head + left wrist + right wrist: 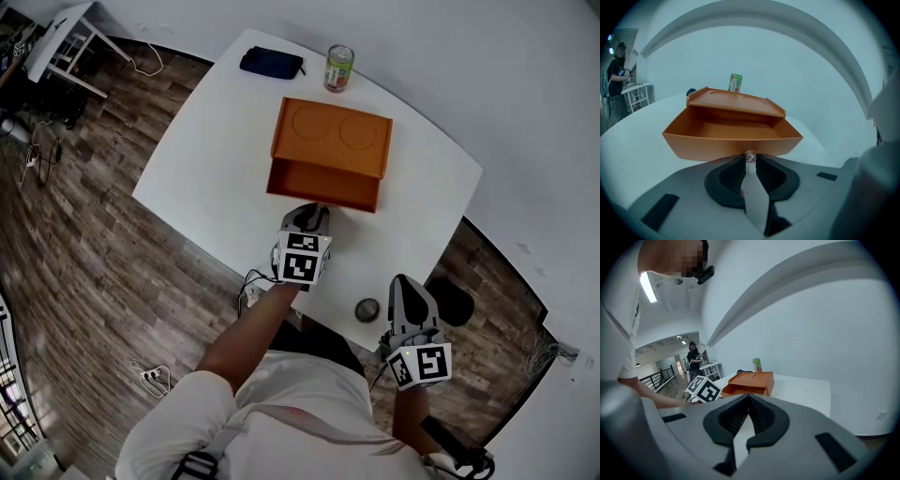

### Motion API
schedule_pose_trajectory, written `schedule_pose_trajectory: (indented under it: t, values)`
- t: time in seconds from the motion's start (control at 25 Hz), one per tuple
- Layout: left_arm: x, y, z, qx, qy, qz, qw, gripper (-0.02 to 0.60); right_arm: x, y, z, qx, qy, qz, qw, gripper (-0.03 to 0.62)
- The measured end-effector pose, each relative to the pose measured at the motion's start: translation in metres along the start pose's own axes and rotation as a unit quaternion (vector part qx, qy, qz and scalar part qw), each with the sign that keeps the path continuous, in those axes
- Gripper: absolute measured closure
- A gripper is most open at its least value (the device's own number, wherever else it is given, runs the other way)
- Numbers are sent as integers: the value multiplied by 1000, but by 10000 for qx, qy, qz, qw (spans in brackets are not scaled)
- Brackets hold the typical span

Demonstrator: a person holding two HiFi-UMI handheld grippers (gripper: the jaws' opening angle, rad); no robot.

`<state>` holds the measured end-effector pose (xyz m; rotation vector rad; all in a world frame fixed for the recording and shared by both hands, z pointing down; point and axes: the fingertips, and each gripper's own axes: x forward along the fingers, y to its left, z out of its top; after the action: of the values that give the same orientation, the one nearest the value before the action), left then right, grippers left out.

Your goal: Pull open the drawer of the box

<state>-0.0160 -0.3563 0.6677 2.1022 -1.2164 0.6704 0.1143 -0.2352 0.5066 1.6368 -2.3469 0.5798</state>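
Note:
An orange box (334, 139) stands on the white table (211, 192), and its drawer (323, 186) is slid out toward me, open and empty. In the left gripper view the drawer (731, 136) fills the middle, with a small shiny knob (750, 156) on its front wall. My left gripper (750, 160) is shut on that knob; from the head view it (318, 210) sits right at the drawer front. My right gripper (405, 287) hovers by the table's near right corner, shut with nothing in it, and it (748, 397) points toward the box (751, 382) from a distance.
A green can (338, 67) and a dark pouch (271, 62) lie behind the box at the far table edge. A small round grey object (367, 308) rests near the front edge. Cables and a power strip (153, 378) lie on the wood floor. A person (618, 61) stands far off.

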Motion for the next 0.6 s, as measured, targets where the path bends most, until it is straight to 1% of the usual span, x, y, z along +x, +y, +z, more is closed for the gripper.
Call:
schedule_pose_trajectory:
  t: [0.4,0.6]
  values:
    - [-11,-6,-17,-91,79,-40,9999,503,-3,7,-4,-10,10,56,10000,591]
    - [-17,-10,-26,-66,97,-40,9999,503,-4,7,-4,-19,7,71,10000,591]
